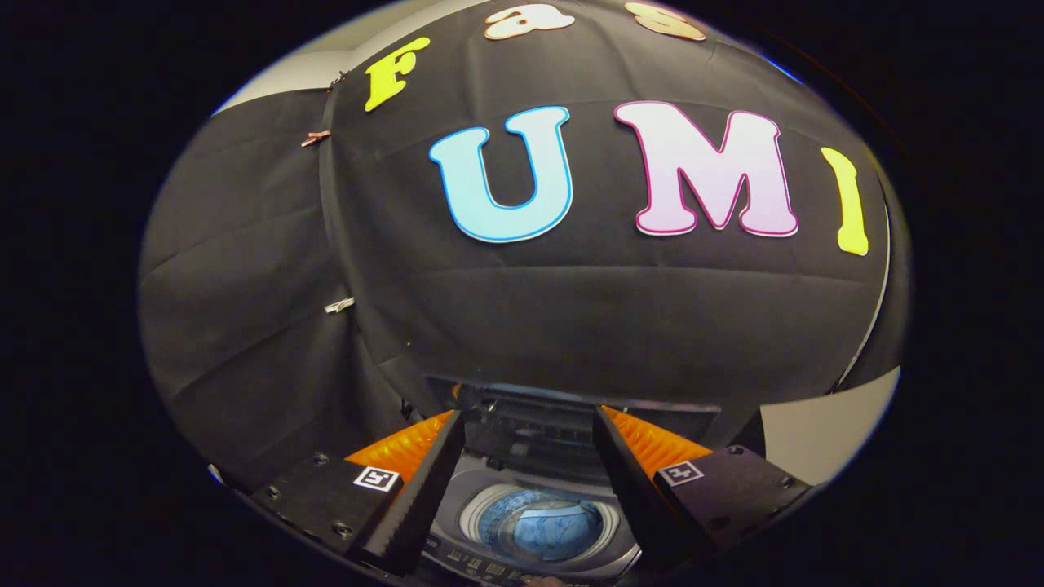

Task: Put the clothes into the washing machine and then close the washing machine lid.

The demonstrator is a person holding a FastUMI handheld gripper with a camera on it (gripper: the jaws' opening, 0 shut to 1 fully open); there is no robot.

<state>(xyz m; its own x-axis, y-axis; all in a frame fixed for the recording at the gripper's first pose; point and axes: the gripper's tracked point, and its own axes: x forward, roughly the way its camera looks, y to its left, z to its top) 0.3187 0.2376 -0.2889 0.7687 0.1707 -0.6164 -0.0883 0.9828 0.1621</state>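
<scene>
- Gripper view: the hand-held gripper (528,456) is hanging above a small top-loading washing machine with a grey plastic top (457,538), its fingers spread wide and holding nothing.
- The machine's dark hinged lid (530,428) is standing raised at the far side, between the fingertips and against the black cloth wall.
- A blue, crumpled cloth (542,528) is lying down in the round drum opening (481,509), below and between the fingers, near their roots, apart from both.
- The clothes appear to be in, so closing the lid is probably what is left.
- Risk: the lid is sitting close to the wall; a finger pushing at a poor angle could slip off its edge, or the lid could drop hard and bounce.
</scene>
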